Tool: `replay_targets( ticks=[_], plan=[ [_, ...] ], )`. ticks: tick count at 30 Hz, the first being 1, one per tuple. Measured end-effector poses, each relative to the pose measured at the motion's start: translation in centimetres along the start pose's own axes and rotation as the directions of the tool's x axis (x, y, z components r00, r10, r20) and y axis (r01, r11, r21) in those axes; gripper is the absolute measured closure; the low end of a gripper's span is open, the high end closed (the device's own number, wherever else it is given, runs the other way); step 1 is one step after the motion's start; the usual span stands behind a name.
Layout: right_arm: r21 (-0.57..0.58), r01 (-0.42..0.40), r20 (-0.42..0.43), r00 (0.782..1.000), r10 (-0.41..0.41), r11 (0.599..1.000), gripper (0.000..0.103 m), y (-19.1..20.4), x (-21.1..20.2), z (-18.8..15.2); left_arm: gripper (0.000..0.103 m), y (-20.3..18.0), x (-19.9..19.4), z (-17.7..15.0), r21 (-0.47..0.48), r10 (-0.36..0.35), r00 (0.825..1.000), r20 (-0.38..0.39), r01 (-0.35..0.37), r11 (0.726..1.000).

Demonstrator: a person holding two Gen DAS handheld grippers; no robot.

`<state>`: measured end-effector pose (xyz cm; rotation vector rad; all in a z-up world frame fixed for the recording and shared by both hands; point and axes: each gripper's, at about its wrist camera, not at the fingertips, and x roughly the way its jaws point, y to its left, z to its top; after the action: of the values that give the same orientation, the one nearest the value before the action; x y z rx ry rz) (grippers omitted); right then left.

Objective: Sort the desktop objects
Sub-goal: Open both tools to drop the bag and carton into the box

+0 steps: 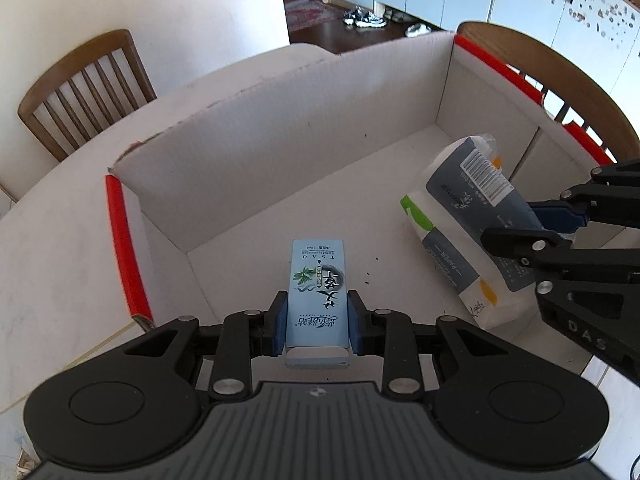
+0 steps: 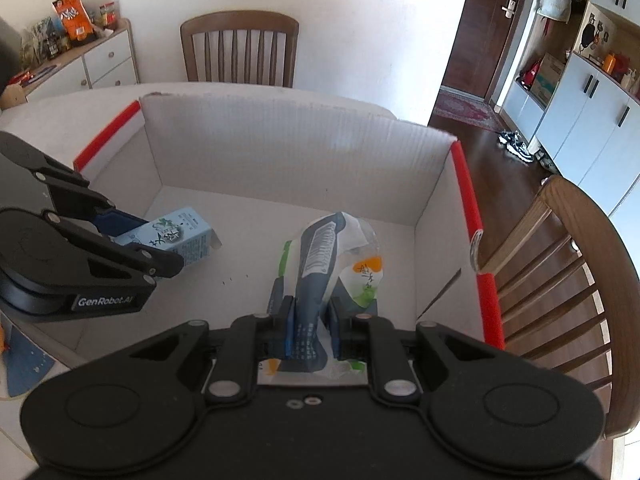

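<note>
My left gripper (image 1: pixel 317 322) is shut on a light blue carton (image 1: pixel 316 292) with Chinese writing and holds it inside the white cardboard box (image 1: pixel 256 128) with red edges. It also shows in the right wrist view (image 2: pixel 132 236), gripping the same carton (image 2: pixel 176 236) at the box's left. My right gripper (image 2: pixel 314 330) is shut on a tissue pack (image 2: pixel 324 256) in blue, white and green wrap, held inside the box at its right. In the left wrist view that gripper (image 1: pixel 532 226) clamps the tissue pack (image 1: pixel 456 216) from the right.
The box stands on a white table (image 1: pixel 60 248). Wooden chairs stand behind the table (image 2: pixel 240 48) and to the right (image 2: pixel 560 264). A sideboard (image 2: pixel 80 64) with snacks is at the far left. A blue item (image 2: pixel 24 364) lies on the table left of the box.
</note>
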<state>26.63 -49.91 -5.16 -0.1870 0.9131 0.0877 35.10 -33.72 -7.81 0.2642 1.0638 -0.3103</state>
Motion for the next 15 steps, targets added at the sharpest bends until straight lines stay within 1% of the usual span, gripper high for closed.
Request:
replay_targets(
  ticks=[3,8,11,14,15],
  plan=[
    [0.007,0.010,-0.006,1.000,-0.010,1.000,0.087,-0.1,0.4,-0.1,0.075,-0.6,0.4,0.2,0.031,-0.002,1.000,-0.029,0.002,1.000],
    [0.016,0.016,-0.019,1.000,-0.016,1.000,0.086,-0.8,0.8,-0.2,0.075,-0.9,0.9,0.3,0.046,-0.012,0.997,-0.079,0.016,0.999],
    [0.012,0.020,-0.029,0.999,-0.020,1.000,0.082,-0.5,1.1,0.0,0.075,-1.0,1.2,0.3,0.051,-0.019,0.993,-0.113,0.025,0.998],
    [0.009,0.029,-0.036,0.999,-0.028,1.000,0.080,-0.4,1.2,0.0,0.075,-1.3,1.2,0.1,0.050,-0.035,0.993,-0.115,0.041,0.998],
    [0.008,0.030,-0.035,0.999,-0.030,1.000,0.076,-0.3,1.1,0.0,0.075,-1.2,1.2,0.3,0.055,-0.035,0.993,-0.112,0.041,0.998]
  ],
)
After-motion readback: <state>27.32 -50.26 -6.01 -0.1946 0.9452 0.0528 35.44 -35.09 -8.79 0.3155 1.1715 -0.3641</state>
